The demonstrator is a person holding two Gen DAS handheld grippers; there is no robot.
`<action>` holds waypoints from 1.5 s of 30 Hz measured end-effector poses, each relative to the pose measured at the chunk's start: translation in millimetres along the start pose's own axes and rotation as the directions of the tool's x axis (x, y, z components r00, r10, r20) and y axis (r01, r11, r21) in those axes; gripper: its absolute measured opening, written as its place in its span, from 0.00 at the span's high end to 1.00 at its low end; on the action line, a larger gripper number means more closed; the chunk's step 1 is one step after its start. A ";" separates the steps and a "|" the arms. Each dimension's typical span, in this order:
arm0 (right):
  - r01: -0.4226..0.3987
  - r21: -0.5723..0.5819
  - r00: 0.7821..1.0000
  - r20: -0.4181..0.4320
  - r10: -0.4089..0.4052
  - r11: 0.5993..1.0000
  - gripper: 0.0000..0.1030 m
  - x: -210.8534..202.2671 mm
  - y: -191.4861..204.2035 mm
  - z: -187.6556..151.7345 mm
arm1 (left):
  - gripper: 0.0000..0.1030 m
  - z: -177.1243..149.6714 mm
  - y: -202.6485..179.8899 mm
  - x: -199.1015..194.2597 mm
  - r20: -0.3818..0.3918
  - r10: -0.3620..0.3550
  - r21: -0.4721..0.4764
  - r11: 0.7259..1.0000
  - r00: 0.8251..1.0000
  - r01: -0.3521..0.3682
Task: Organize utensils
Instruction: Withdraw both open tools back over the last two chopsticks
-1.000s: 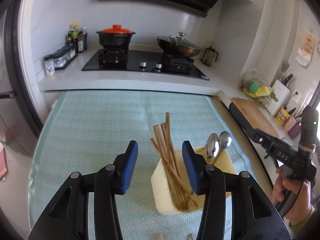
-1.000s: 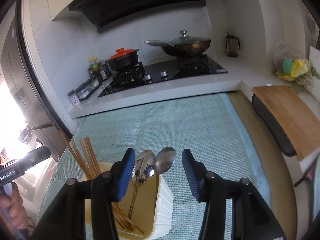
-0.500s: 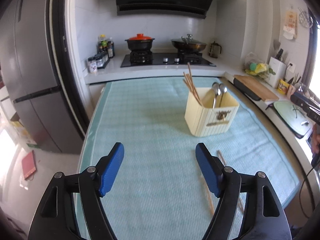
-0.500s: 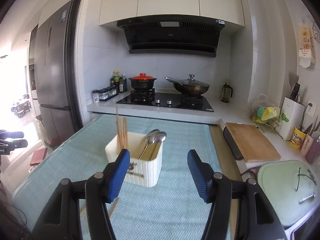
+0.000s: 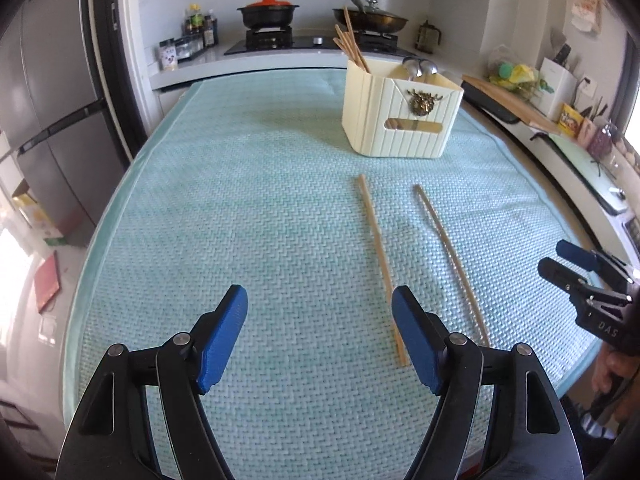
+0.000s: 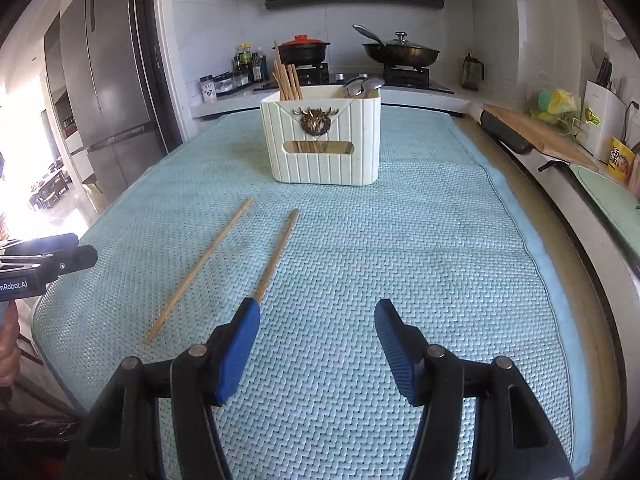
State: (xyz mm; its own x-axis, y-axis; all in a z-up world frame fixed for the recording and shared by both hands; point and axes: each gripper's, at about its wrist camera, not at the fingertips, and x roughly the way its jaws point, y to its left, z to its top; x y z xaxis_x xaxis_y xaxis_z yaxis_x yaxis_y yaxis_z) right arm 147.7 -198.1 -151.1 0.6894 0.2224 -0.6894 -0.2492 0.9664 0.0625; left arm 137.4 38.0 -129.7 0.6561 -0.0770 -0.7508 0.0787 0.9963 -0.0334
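A cream utensil holder (image 5: 400, 120) (image 6: 324, 148) stands on the far part of the teal mat (image 5: 240, 220). It holds several wooden chopsticks (image 5: 350, 46) and two metal spoons (image 5: 418, 68). Two loose chopsticks lie on the mat, one (image 5: 380, 256) (image 6: 200, 268) beside the other (image 5: 450, 256) (image 6: 276, 256). My left gripper (image 5: 318, 296) is open and empty, its right finger next to the near end of the first chopstick. My right gripper (image 6: 318, 306) is open and empty too, its left finger over the near end of the second chopstick.
Beyond the mat is a counter with a stove, a red-lidded pot (image 5: 268, 10) and a wok (image 5: 370, 18). A cutting board (image 6: 540, 136) and a green mat lie on the right counter. A fridge (image 6: 108, 80) stands at the left. Each gripper shows at the other view's edge.
Both grippers have drawn back from over the holder toward the near edge of the mat and sunk lower. Their jaws have widened. The two loose chopsticks have come into view.
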 end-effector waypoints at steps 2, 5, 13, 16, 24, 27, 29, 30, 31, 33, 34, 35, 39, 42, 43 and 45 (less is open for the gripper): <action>0.007 -0.011 1.000 -0.003 -0.007 1.000 0.41 1.4 1.1 -0.7 | 0.26 -2.0 -0.4 1.7 -0.001 0.015 0.005 1.000 1.000 -0.015; 0.004 -0.013 1.000 -0.005 -0.004 1.000 0.41 2.6 5.3 -0.4 | 0.26 -4.0 0.8 6.1 -0.011 0.021 -0.001 1.000 1.000 -0.021; -0.010 -0.021 0.999 -0.033 0.009 1.000 0.41 13.4 13.0 0.3 | 0.26 -8.1 2.8 17.2 -0.032 0.035 0.007 0.999 0.999 -0.035; -0.016 -0.022 0.999 -0.047 0.015 1.000 0.41 16.9 15.1 -2.0 | 0.26 -11.4 5.2 22.0 -0.046 0.031 -0.004 1.000 0.998 -0.031; -0.039 -0.021 0.996 -0.085 0.037 0.999 0.41 27.2 18.7 -7.5 | 0.26 -17.0 8.5 32.9 -0.082 0.018 -0.026 0.999 0.996 -0.020; -0.046 -0.023 0.994 -0.097 0.043 0.999 0.41 30.2 19.4 -9.0 | 0.26 -16.3 8.1 34.6 -0.087 0.004 -0.034 0.999 0.996 -0.007; -0.049 -0.026 0.994 -0.102 0.046 0.998 0.41 32.6 19.4 -8.6 | 0.26 -13.9 6.8 37.0 -0.087 -0.012 -0.037 0.999 0.996 0.009; -0.049 -0.027 0.994 -0.103 0.046 0.998 0.41 34.2 18.8 -7.9 | 0.26 -11.9 6.4 38.7 -0.088 -0.020 -0.038 0.999 0.996 0.016; -0.048 -0.026 0.994 -0.103 0.045 0.998 0.41 35.9 17.8 -6.5 | 0.26 -9.1 5.9 41.1 -0.086 -0.027 -0.038 0.999 0.996 0.023; -0.046 -0.021 0.994 -0.104 0.043 0.999 0.41 39.7 15.3 -2.7 | 0.26 -1.2 3.8 46.5 -0.077 -0.038 -0.040 0.999 0.996 0.035; -0.046 -0.018 0.994 -0.102 0.044 0.999 0.41 41.9 14.1 0.3 | 0.26 3.6 2.7 49.9 -0.072 -0.046 -0.040 0.998 0.996 0.043; -0.045 -0.017 0.994 -0.100 0.044 0.999 0.41 44.3 13.4 3.2 | 0.26 8.7 1.3 54.3 -0.070 -0.056 -0.042 0.998 0.996 0.053; -0.051 -0.041 0.995 -0.092 0.047 0.998 0.41 59.9 17.5 17.9 | 0.26 29.8 -3.4 81.0 -0.093 -0.101 -0.060 0.994 0.991 0.096; -0.089 -0.064 0.991 -0.104 0.082 0.994 0.41 80.0 26.7 29.1 | 0.26 45.1 -6.8 103.1 -0.111 -0.111 -0.070 0.992 0.988 0.104; -0.101 -0.075 0.990 -0.107 0.092 0.992 0.41 87.5 30.7 32.0 | 0.26 49.7 -7.9 109.6 -0.115 -0.106 -0.067 0.993 0.988 0.099; -0.098 -0.106 0.989 -0.122 0.085 0.990 0.43 104.4 38.3 38.0 | 0.26 56.9 -9.3 121.1 -0.126 -0.087 -0.060 0.995 0.988 0.080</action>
State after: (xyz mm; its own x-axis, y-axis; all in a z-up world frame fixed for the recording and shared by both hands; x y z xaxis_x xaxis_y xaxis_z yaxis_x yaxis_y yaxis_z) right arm 236.0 -132.9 -193.3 0.5778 0.2862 -0.7644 -0.3861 0.9209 0.0529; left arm 258.8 17.3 -182.8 0.5469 -0.1579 -0.8222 0.0859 0.9874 -0.1325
